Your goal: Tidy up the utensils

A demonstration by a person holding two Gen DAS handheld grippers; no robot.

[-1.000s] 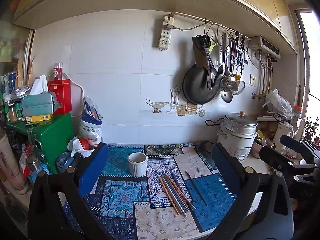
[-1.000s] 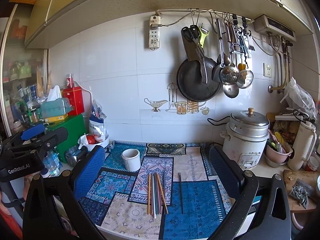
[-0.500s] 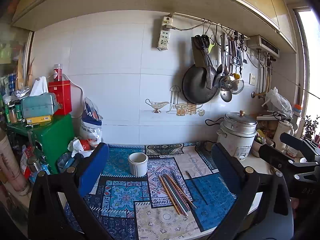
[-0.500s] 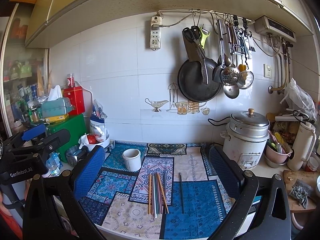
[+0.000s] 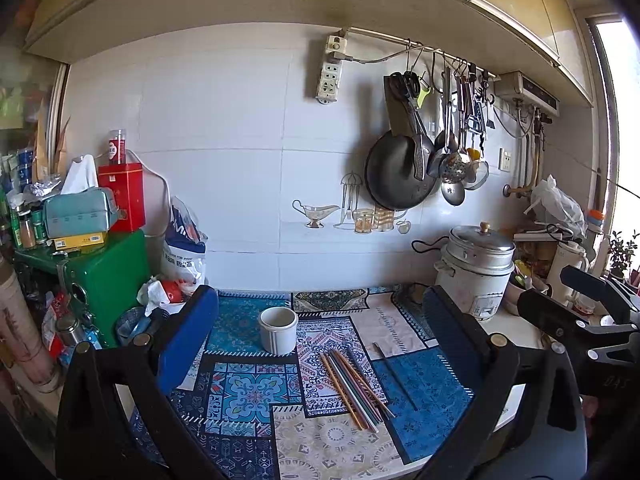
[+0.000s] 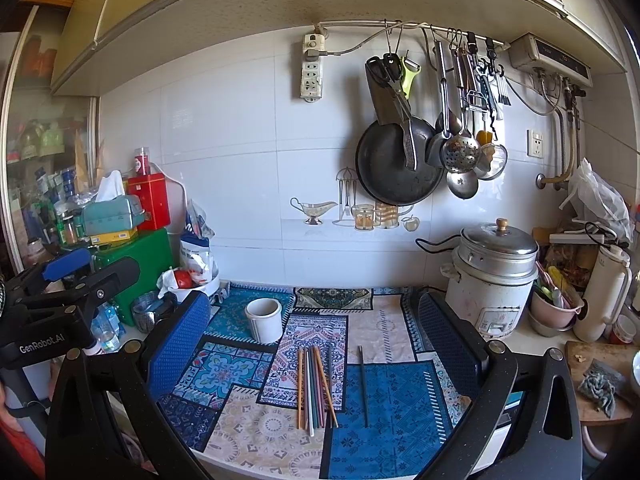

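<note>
I read one table (image 6: 532, 340) along the tiled wall, its middle covered by one patchwork mat (image 6: 392, 412) in blue, cream and patterned squares. At the table's right end stands one rice cooker (image 6: 490, 280) with a metal lid. On the wall rail above it hangs one black pan (image 6: 394, 168) among ladles and skimmers; I cannot count those reliably. On the left sits one green box (image 6: 152, 256) carrying one red tin (image 6: 150, 200).

Two claws in view. The left claw (image 5: 320, 344) is held above the mat with its two blue-padded fingers spread wide apart, nothing between them. The right claw (image 6: 316, 344) hangs likewise above the mat, fingers wide apart and empty. Each claw shows at the edge of the other's view.

One white cup (image 6: 263, 319) stands upright near the back left of the mat, apparently empty.

Chopsticks (image 6: 314, 386): one loose bundle lies flat on the mat, in front of and just right of the cup, not touching it. I count roughly six or seven sticks: orange, white, teal, dark red. The exact number is uncertain where they overlap. One single dark chopstick (image 6: 363, 386) lies apart, to the right of the bundle, roughly parallel.
</note>
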